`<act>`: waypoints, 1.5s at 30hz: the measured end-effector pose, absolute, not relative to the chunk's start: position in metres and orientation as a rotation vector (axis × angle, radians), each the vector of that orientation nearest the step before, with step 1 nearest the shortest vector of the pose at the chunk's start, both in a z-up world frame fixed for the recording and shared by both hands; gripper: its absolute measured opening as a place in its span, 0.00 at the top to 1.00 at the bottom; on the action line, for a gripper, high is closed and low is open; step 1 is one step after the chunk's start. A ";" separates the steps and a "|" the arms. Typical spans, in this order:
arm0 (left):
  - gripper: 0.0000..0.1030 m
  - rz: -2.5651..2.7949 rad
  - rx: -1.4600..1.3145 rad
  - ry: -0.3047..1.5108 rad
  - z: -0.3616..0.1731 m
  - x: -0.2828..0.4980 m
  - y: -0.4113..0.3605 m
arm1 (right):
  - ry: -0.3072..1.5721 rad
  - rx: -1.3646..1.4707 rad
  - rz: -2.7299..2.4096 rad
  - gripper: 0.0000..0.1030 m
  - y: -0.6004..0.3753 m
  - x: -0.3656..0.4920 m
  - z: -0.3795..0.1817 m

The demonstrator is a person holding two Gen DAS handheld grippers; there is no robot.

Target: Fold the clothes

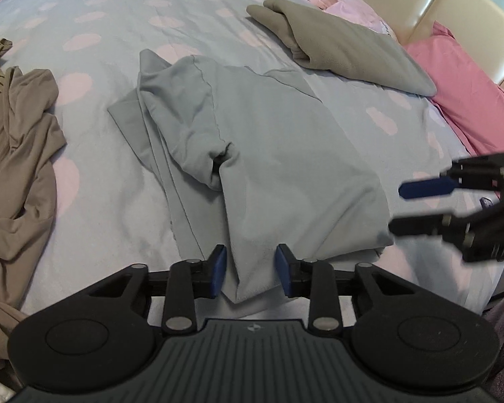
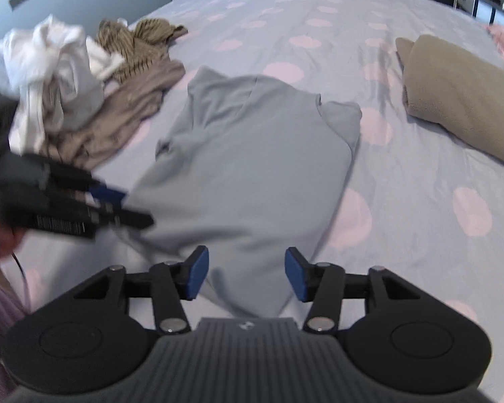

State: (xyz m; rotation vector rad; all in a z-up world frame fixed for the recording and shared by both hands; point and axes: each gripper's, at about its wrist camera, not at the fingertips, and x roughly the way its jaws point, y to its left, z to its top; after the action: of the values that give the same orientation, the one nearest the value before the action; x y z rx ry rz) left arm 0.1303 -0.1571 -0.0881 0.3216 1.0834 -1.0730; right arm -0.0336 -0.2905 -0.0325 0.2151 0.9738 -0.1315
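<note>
We are holding the left tool [image 1: 251,270] with its blue pads spread on either side of the near edge of the grey garment [image 1: 262,154], which is lying partly folded on the dotted bed [image 1: 117,13]. The right tool [image 1: 416,206] is reaching in, parted, near the garment's right edge. A folded tan garment [image 1: 346,47] is lying beyond, and a crumpled brown one [image 1: 16,127] to our left.

Our left hand-held gripper [image 1: 251,270] has its jaws spread apart, the two blue-padded fingers [image 1: 218,270] pointing forward and level with each other. Our right hand-held gripper [image 2: 247,277] is likewise wide open, its blue pads [image 2: 295,278] well apart. From the left wrist view, the right one [image 1: 408,206] comes in from the right side, fingers aimed leftward, one above the other. From the right wrist view, the left one [image 2: 126,206] enters from the left, blurred, fingers aimed rightward.
</note>
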 end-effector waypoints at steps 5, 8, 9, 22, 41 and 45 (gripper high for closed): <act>0.98 -1.086 0.321 1.081 -0.086 0.130 -0.159 | 1.017 0.063 -0.169 0.48 -0.266 -0.034 -0.061; 0.99 -1.097 0.302 1.062 -0.074 0.129 -0.153 | 1.029 -0.003 -0.218 0.60 -0.261 -0.033 -0.075; 0.99 -1.098 0.291 1.055 -0.069 0.129 -0.150 | 1.032 -0.014 -0.230 0.74 -0.260 -0.033 -0.078; 1.00 -1.021 0.305 1.153 -0.113 0.137 -0.130 | 1.061 -0.102 -0.187 0.97 -0.259 -0.042 -0.089; 0.85 -1.012 0.218 0.924 -0.044 0.160 -0.156 | 0.889 0.111 -0.227 0.90 -0.318 -0.030 -0.025; 0.86 -1.021 0.243 0.891 -0.057 0.162 -0.191 | 0.828 0.199 -0.255 0.90 -0.334 -0.001 -0.036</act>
State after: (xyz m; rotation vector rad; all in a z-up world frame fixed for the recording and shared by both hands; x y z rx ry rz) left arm 0.1619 -0.1906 -0.0566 0.2427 0.8908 -1.0207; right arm -0.0010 -0.3340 -0.0361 0.1987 0.8277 -0.2551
